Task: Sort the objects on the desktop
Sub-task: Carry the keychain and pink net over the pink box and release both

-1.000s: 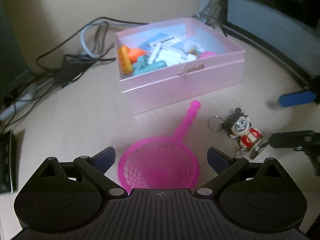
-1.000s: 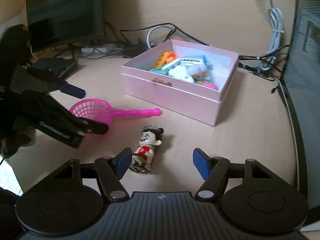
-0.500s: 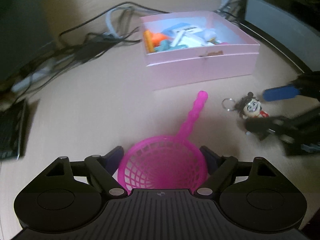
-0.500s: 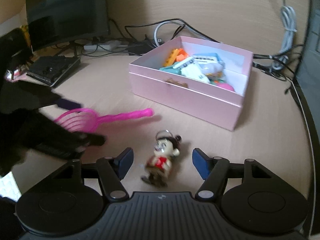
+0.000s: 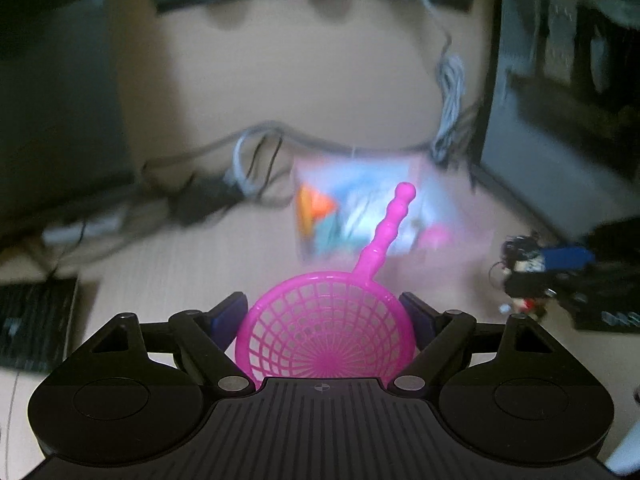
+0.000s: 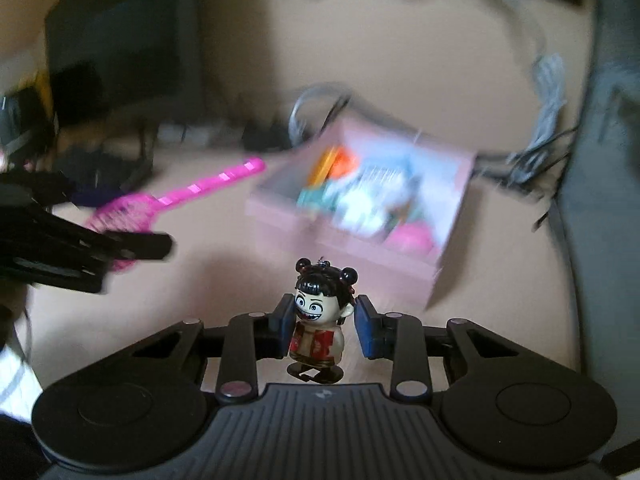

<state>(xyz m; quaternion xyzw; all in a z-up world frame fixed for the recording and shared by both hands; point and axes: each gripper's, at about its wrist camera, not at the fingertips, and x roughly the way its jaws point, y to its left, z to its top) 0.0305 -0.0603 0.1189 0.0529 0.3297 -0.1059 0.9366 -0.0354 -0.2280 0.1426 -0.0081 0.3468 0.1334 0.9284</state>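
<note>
Since the earlier frames both toys have come up off the counter [image 6: 400, 80]: the sieve was lying flat with the figure beside it, and now each one is riding in a tool with the whole background smeared by motion.

Biggest thing first: the pink box [image 6: 360, 200] sits mid-frame in both views, already packed with bits and pieces, cables piled behind it.

The sieve [image 5: 324, 332] is in the left tool [image 5: 324, 316], low centre of the left view. The pads sit on either side of the round basket, which fills the gap and is off the counter, so I read it as gripped; the handle pokes up towards the box. The jaws stand wide because the basket is wide.

The figure [image 6: 320, 320] is in the right tool [image 6: 322, 324], bottom centre of the right view. Those jaws have just been closing and now pinch it at the head and shoulders, fairly narrow.

What could go wrong, I reckon: the basket rim is thin, springy plastic held only at its edges, so a quick swing could pop it out. The long handle could also snag the box wall. The figure is top-heavy in a small pinch and might twist. And both tools heading for one box could bump each other.
</note>
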